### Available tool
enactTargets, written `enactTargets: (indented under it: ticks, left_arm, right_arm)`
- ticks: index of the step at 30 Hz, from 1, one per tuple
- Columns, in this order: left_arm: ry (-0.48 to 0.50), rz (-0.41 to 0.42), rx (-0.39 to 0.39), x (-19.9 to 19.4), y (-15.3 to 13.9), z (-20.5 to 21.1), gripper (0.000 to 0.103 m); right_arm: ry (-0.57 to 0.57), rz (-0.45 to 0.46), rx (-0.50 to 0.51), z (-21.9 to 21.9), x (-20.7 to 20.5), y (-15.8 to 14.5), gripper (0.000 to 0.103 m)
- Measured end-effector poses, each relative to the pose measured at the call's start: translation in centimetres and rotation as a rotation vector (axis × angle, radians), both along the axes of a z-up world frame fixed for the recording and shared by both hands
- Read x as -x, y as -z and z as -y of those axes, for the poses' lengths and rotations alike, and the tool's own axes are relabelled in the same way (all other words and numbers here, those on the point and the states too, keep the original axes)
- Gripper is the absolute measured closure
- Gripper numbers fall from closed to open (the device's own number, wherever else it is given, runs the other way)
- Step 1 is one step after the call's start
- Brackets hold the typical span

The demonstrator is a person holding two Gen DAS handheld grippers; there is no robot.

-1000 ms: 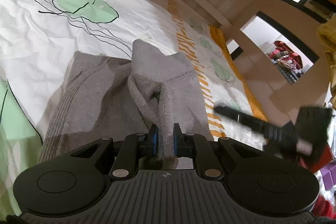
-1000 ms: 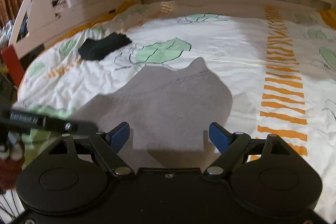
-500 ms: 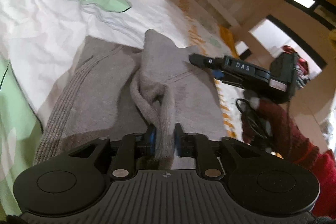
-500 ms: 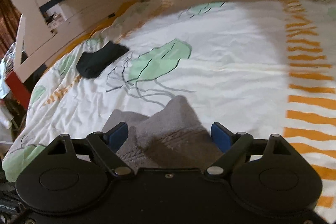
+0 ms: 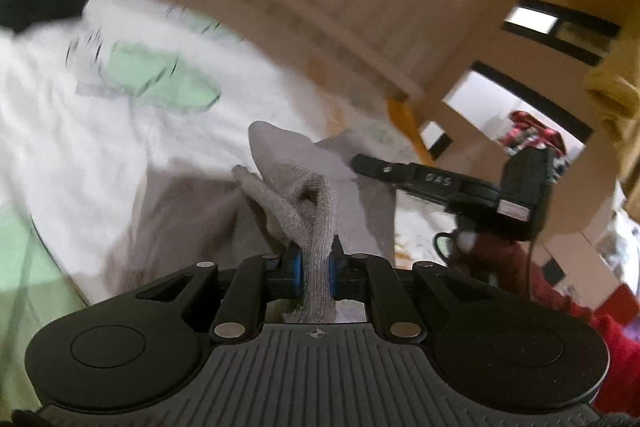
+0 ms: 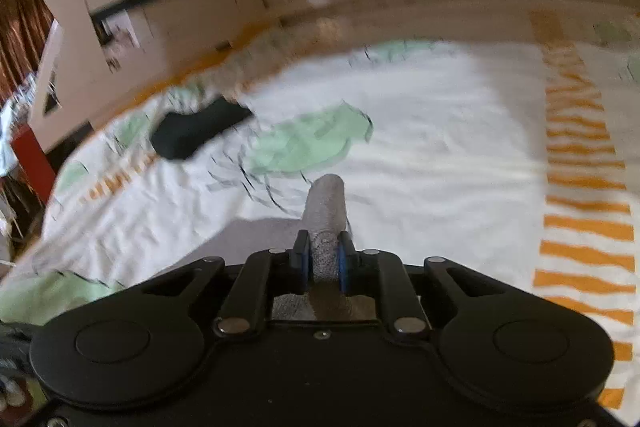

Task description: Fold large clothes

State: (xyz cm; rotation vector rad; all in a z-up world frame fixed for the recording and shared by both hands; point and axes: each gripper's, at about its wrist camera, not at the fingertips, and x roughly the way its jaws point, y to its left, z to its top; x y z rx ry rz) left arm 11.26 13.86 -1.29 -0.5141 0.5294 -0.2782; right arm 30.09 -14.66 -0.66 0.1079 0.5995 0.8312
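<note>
1. A bed (image 6: 440, 155) with a white leaf-print cover gives a broad flat place for folding.
2. A grey sweater (image 5: 192, 219) lies on it, near edge lifted; blur hides how much is folded.
3. A black garment (image 6: 196, 131) lies well apart, clear of the work.
4. The left gripper (image 5: 314, 271) is clenched on a ribbed fold of the sweater, likely to carry that edge over.
5. The right gripper (image 6: 325, 261) is closing, its pads pressing a bunched grey corner, probably so both ends rise together.
</note>
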Motion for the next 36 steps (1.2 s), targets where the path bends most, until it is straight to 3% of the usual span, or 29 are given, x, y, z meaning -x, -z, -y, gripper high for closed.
enactTargets:
  ticks: [3,5,9,11,14,16,20,21,23,24,25,29,32,34,36]
  left_arm:
    - [-0.009,0.025,-0.058,1.0,-0.8,-0.9,0.092]
    - [-0.051,-0.006,-0.071,1.1,0.2,-1.6,0.092]
    - [-0.113,-0.238,0.02,-0.9,5.3,-3.0,0.09]
    - [-0.114,-0.319,0.04,-1.8,7.1,-3.1,0.086]
    - [-0.131,-0.289,0.018,-1.5,6.2,-3.3,0.082]
    - [-0.167,-0.244,-0.024,-1.0,5.1,-3.2,0.08]
    - [-0.215,-0.154,-0.118,-0.4,2.4,-2.7,0.074]
    - [-0.217,-0.125,-0.149,-0.4,1.7,-2.3,0.069]
    - [-0.199,-0.079,-0.204,-0.9,0.8,-1.3,0.057]
    - [-0.184,-0.066,-0.221,-1.2,0.6,-0.8,0.055]
    - [-0.167,-0.06,-0.226,-1.6,0.5,-0.4,0.055]
    - [-0.124,-0.095,-0.242,-4.2,2.0,1.2,0.055]
    - [-0.143,-0.14,-0.315,-5.7,4.0,1.6,0.055]
    - [-0.142,-0.151,-0.343,-6.4,4.9,1.4,0.055]
    - [-0.146,-0.154,-0.368,-6.5,4.9,1.3,0.049]
  right_arm:
    - [-0.035,0.031,-0.033,-1.0,0.4,-1.4,0.081]
    - [-0.064,0.039,-0.03,-2.4,0.3,-1.6,0.081]
    - [-0.1,0.015,0.07,-6.4,-0.4,1.2,0.077]
    - [-0.092,0.028,0.198,-8.7,-0.5,3.4,0.062]
    - [-0.069,0.054,0.206,-9.1,-0.4,4.3,0.049]
    - [-0.033,0.037,0.156,-7.8,-0.5,3.7,0.033]
    - [0.045,0.099,0.074,-4.2,1.0,1.0,0.032]
    - [0.049,0.11,0.058,-3.5,1.6,0.5,0.033]
    - [0.052,0.132,0.055,-2.6,3.0,-0.3,0.049]
    - [0.054,0.144,0.075,-2.5,3.8,-0.5,0.077]
    - [0.055,0.158,0.099,-2.5,4.6,-0.5,0.094]
    - [0.012,0.175,0.174,-4.0,5.7,0.6,0.093]
    - [0.0,0.097,0.208,-5.5,4.1,2.7,0.092]
    - [0.022,0.084,0.249,-6.1,3.4,4.2,0.1]
    - [0.047,0.045,0.232,-6.3,2.1,5.2,0.101]
